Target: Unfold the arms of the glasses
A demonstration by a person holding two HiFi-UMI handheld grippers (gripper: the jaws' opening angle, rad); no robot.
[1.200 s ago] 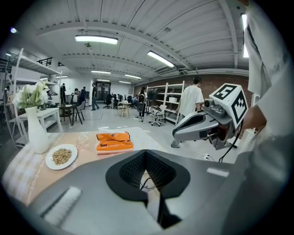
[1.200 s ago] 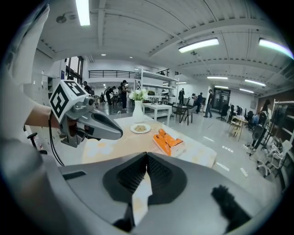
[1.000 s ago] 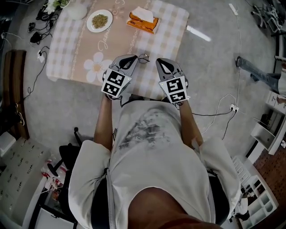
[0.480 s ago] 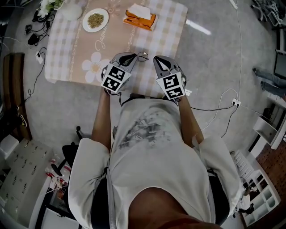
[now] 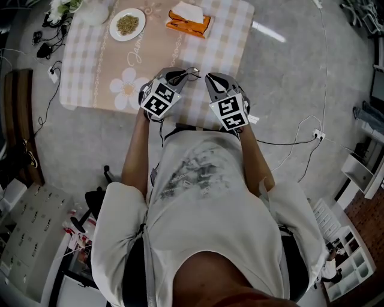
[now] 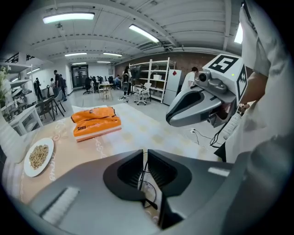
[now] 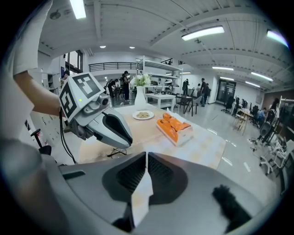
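Thin wire-framed glasses (image 5: 192, 73) hang between my two grippers over the near edge of the checked table (image 5: 90, 72). My left gripper (image 5: 180, 76) is shut on the glasses (image 6: 148, 193): the frame runs up through the closed jaws and a lens hangs below them. To its right, my right gripper (image 5: 210, 78) is shut on a white piece of tissue or cloth (image 7: 142, 195). In the right gripper view the glasses (image 7: 115, 152) show under the left gripper's tip (image 7: 125, 140). Whether the arms are folded I cannot make out.
An orange tissue pack (image 5: 189, 18) and a white plate of seeds (image 5: 127, 24) lie at the table's far side, with a white vase (image 5: 91, 11) at the far left corner. Cables trail over the floor (image 5: 300, 144) at the right.
Both grippers have sunk a little towards the table, the left more than the right. The left gripper has also tipped further down, still holding the glasses.
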